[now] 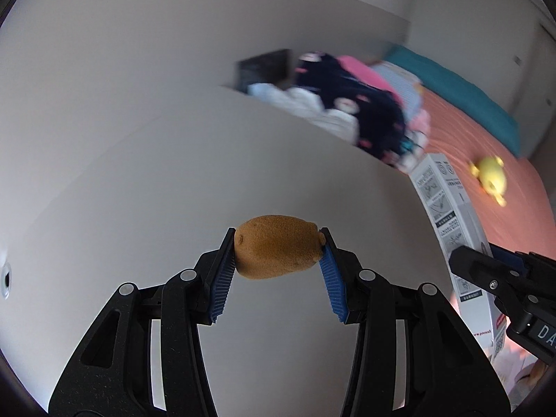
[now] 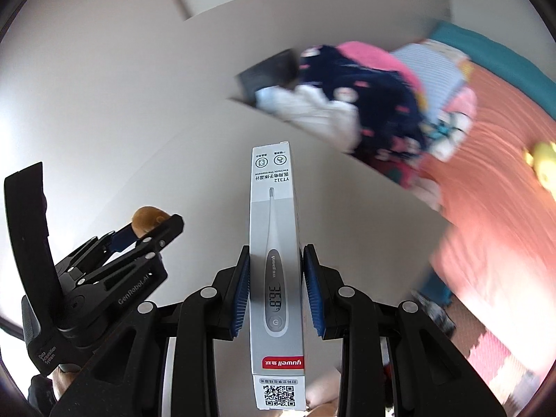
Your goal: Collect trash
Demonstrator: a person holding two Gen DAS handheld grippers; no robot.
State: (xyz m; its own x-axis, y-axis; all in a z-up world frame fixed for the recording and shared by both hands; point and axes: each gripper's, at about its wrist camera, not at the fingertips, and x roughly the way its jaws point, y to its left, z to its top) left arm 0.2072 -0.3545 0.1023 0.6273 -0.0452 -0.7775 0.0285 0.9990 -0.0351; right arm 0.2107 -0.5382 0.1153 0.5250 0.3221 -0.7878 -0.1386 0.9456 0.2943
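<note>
A brown fuzzy kiwi [image 1: 278, 248] is pinched between the blue pads of my left gripper [image 1: 278, 253], held in the air in front of a white wall. My right gripper [image 2: 276, 271] is shut on a long white thermometer box [image 2: 274, 229] that stands up between its fingers. In the left wrist view the same box [image 1: 448, 205] and the right gripper's fingers [image 1: 486, 271] show at the right edge. In the right wrist view the left gripper [image 2: 153, 232] with the kiwi [image 2: 147, 219] shows at the left.
Beyond a white wall panel [image 1: 173, 156] lies a bed with an orange-pink sheet [image 2: 493, 208], a blurred pile of clothes [image 2: 365, 104], a teal pillow [image 1: 462, 90] and a yellow toy [image 1: 490, 177]. A patterned floor mat [image 2: 497, 358] shows at lower right.
</note>
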